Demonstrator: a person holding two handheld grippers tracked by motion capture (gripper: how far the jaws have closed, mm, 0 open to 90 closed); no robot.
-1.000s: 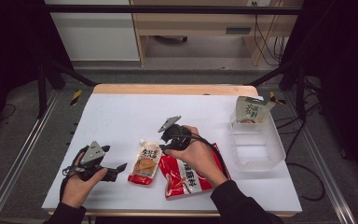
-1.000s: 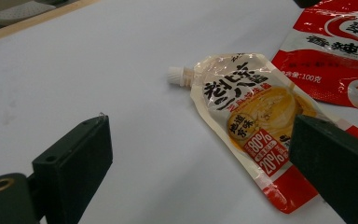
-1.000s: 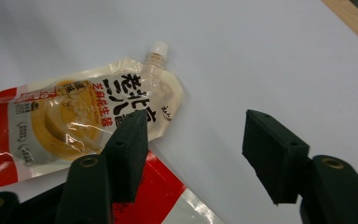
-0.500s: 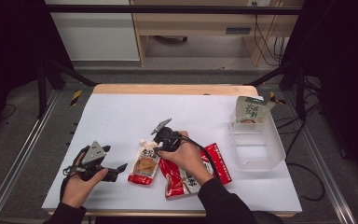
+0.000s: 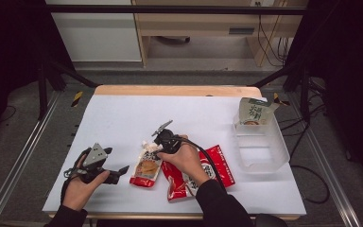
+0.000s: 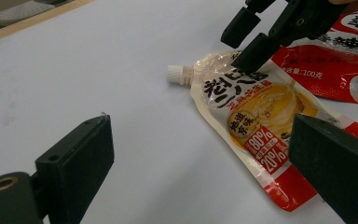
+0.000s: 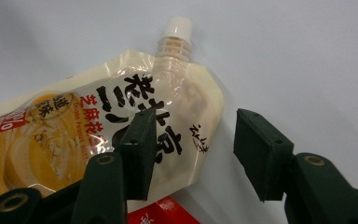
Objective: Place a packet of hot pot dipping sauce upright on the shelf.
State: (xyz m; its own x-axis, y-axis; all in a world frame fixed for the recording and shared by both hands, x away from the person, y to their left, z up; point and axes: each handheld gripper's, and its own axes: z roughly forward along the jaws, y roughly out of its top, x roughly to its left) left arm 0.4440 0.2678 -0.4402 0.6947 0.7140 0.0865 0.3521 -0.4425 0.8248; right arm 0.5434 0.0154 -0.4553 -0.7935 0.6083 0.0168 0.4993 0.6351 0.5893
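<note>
Here, one spout pouch (image 5: pixel 146 167), two red packets (image 5: pixel 203 171), both hand-held grippers released, right (image 7: pixel 191 144), left (image 6: pixel 200 168).

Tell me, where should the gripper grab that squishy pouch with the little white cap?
Probably the top corner of the spout pouch, beside its white cap. The pouch lies flat on the table, and that edge looks thin enough to fit between the jaws. The right gripper is open and already straddles this corner, so coming down from above and closing there seems best.
</note>
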